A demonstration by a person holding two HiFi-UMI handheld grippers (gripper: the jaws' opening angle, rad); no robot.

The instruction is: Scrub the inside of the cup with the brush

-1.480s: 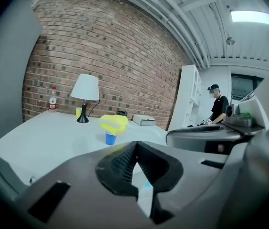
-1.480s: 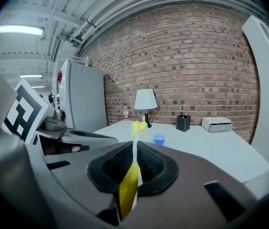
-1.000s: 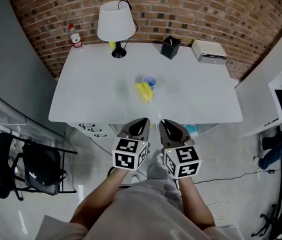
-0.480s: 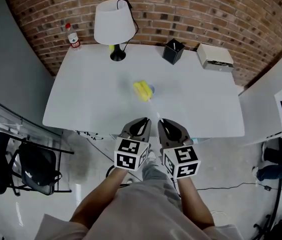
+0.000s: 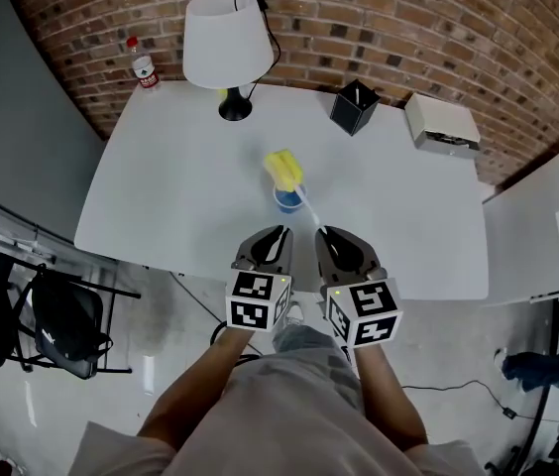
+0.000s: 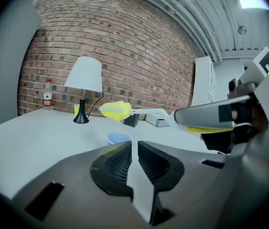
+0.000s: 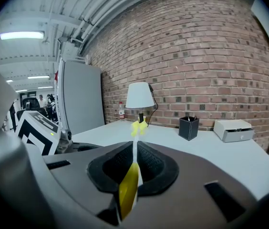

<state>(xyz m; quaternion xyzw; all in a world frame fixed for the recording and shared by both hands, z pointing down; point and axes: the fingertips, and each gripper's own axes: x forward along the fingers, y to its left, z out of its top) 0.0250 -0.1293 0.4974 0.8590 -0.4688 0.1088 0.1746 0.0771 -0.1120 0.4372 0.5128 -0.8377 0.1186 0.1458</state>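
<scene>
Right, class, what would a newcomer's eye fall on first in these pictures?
The yellow-headed brush stands out, clamped in the right gripper and poised above the white table near the small blue cup. Behind them, a white-shaded lamp stands before the red brick wall.

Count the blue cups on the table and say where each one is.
1. The blue cup stands in the middle of the table, right by the yellow-headed brush. The lamp shade could hide a small thing behind it.
</scene>
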